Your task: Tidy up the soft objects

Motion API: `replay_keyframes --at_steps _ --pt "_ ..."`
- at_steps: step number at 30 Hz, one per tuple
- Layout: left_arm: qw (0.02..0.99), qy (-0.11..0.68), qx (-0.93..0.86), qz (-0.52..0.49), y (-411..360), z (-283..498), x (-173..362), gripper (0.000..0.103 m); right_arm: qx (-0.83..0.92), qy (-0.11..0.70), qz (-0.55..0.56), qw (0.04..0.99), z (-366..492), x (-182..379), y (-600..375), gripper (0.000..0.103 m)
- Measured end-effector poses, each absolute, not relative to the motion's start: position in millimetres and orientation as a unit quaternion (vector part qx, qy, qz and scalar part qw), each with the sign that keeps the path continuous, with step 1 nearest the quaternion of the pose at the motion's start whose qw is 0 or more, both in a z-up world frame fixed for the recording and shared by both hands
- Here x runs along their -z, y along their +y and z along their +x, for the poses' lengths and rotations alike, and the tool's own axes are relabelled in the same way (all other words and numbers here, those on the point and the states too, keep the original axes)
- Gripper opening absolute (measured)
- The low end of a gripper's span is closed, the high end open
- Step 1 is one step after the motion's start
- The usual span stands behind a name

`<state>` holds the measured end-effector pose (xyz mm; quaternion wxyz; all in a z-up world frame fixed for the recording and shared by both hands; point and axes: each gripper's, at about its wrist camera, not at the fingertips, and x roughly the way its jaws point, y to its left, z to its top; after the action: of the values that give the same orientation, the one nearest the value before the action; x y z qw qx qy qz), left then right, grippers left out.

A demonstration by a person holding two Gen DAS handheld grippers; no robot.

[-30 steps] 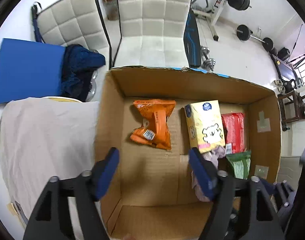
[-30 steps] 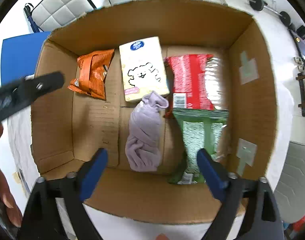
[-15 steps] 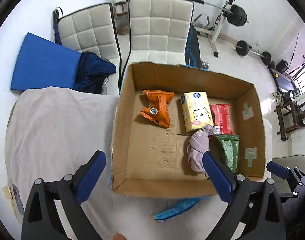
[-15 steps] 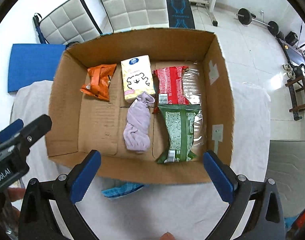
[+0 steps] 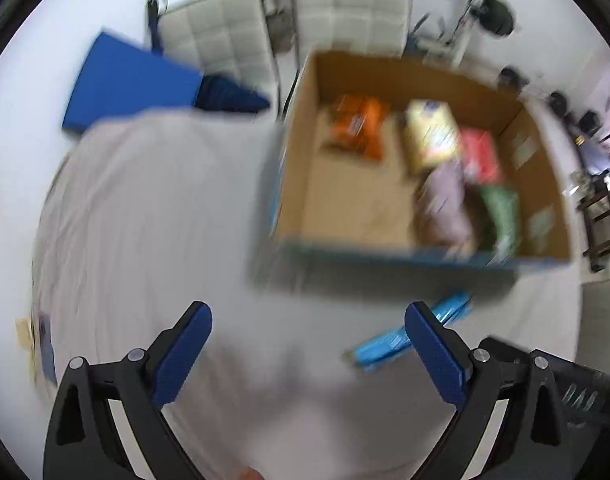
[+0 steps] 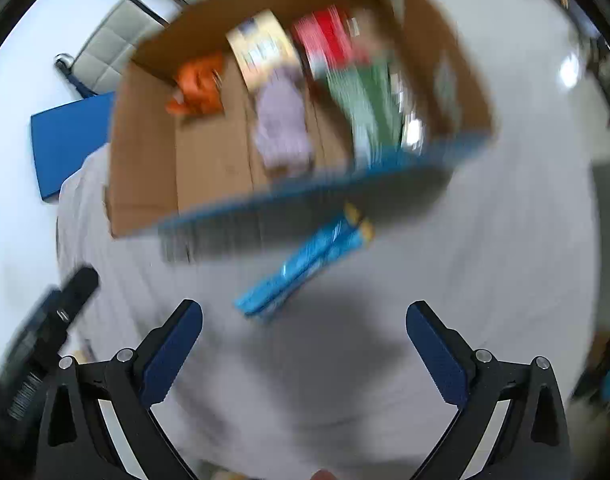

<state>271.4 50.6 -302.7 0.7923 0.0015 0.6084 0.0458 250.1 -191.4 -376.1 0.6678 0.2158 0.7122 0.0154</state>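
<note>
Both views are motion-blurred. An open cardboard box (image 5: 297, 152) (image 6: 145, 152) stands on a white cloth. In it lie an orange packet (image 5: 357, 124) (image 6: 197, 88), a yellow tissue pack (image 5: 429, 136) (image 6: 261, 48), a lilac cloth (image 5: 445, 204) (image 6: 283, 120), a red packet (image 5: 481, 152) (image 6: 329, 40) and a green packet (image 5: 503, 212) (image 6: 365, 108). A blue packet (image 5: 409, 338) (image 6: 305, 264) lies on the cloth in front of the box. My left gripper (image 5: 309, 344) and right gripper (image 6: 305, 344) are open and empty, above the cloth short of the box.
The white cloth (image 5: 153, 208) covers the table. Two padded white chairs (image 5: 349, 12) stand behind it, with a blue mat (image 5: 125, 84) (image 6: 65, 148) and dark clothing (image 5: 229, 96) at the left. Gym weights (image 5: 497, 16) lie at the far right. The left gripper's body (image 6: 45, 332) shows in the right wrist view.
Both grippers have pulled back from the box, which now looks smaller and farther away. The blue packet in front of the box has come into fuller view. Both stay open.
</note>
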Motion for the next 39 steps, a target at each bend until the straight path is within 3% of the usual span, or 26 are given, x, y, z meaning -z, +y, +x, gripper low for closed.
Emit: replay_keyframes --at_steps 7,9,13,14,15,17,21,29,39 --pt "0.754 0.652 -0.082 -0.010 80.4 249.0 366.2 0.099 0.021 0.722 0.289 0.629 246.0 456.3 -178.5 0.101" --pt "0.752 0.654 -0.087 -0.013 84.4 250.4 374.9 0.099 0.032 0.719 0.304 0.624 247.9 469.8 -174.2 0.088" --pt "0.748 0.657 -0.091 -0.018 94.2 254.1 383.8 0.099 0.044 0.701 0.295 0.647 251.6 475.9 -161.2 0.077" --pt "0.747 0.658 -0.092 -0.019 95.1 255.4 384.8 0.099 0.042 0.700 0.288 0.652 252.3 476.1 -156.9 0.066" --pt "0.748 0.657 -0.091 -0.021 96.2 256.1 384.4 0.099 0.047 0.702 0.274 0.655 252.3 475.9 -153.1 0.047" --pt "0.749 0.656 -0.090 -0.022 96.1 251.0 381.7 0.099 0.050 0.709 0.261 0.653 249.6 477.0 -149.7 0.032" --pt "0.750 0.657 -0.077 -0.028 88.0 244.3 372.4 0.099 0.040 0.730 0.224 0.644 237.1 476.2 -149.7 0.018" --pt "0.754 0.656 -0.005 -0.036 51.4 239.4 340.7 0.099 -0.013 0.732 0.153 0.664 200.9 431.7 -168.7 0.015" --pt "0.773 0.629 0.066 -0.051 27.9 273.1 271.1 0.099 -0.096 0.680 0.156 0.710 229.7 316.8 -162.7 0.015"
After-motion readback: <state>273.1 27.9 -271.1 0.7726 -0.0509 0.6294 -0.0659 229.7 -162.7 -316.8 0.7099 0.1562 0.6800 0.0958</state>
